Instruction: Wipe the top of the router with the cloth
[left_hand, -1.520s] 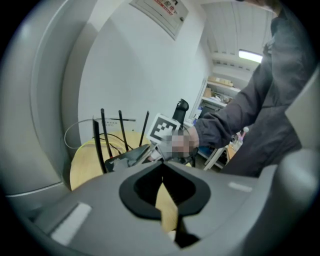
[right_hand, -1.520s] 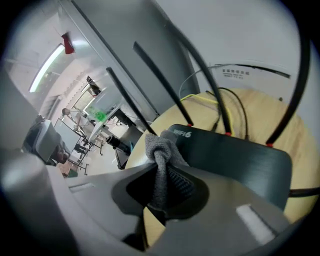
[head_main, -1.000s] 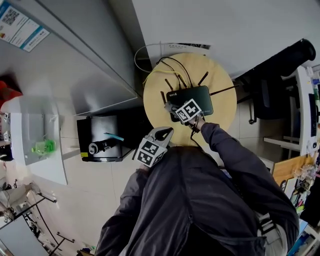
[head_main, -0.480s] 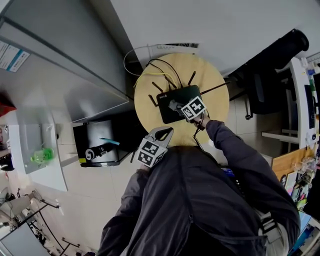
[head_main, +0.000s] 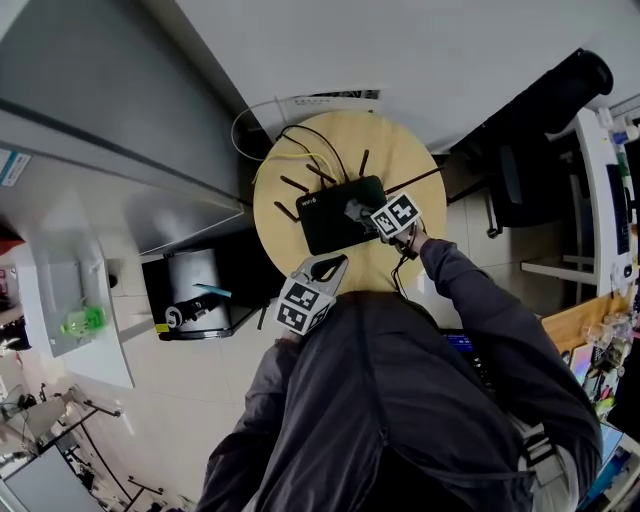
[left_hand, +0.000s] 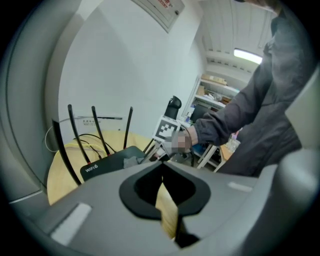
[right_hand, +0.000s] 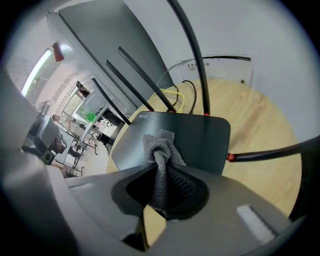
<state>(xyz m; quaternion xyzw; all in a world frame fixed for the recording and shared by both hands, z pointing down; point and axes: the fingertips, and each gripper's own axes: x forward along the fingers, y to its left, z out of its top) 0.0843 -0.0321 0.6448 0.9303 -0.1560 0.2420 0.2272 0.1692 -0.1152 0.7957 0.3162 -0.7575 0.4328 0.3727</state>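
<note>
Clamped tight on the cloth (right_hand: 159, 150) at the right gripper (right_hand: 161, 172): grey fabric pinched between the jaws, a wad bulging past the tips. Pressed down on the router (right_hand: 200, 134), about mid-top, short of the antennas (right_hand: 195, 56) at the back. From the head view, right gripper (head_main: 364, 212) reaching in from the right, with the cloth (head_main: 354, 209) a small pale patch on the right half of the router (head_main: 325, 222). Carried on an arm in a dark sleeve (head_main: 470, 300).

Closed on nothing at the left gripper (left_hand: 161, 166): tips meeting, only a sliver of table showing behind them. Held low and apart from the router (left_hand: 107, 162), over the near part of the table (left_hand: 62, 170). In the head view, left gripper (head_main: 322, 268) at the table's near edge, pointing toward the router without touching it.

Lying flat on the round wooden table (head_main: 400, 150): dark, rectangular, with "WIFI6" in white near one corner. Thin black antennas (head_main: 293, 185) sticking out along the back and sides. Black and yellow cables (right_hand: 175, 94) trailing from the back across the table toward the wall (head_main: 420, 50).
</note>
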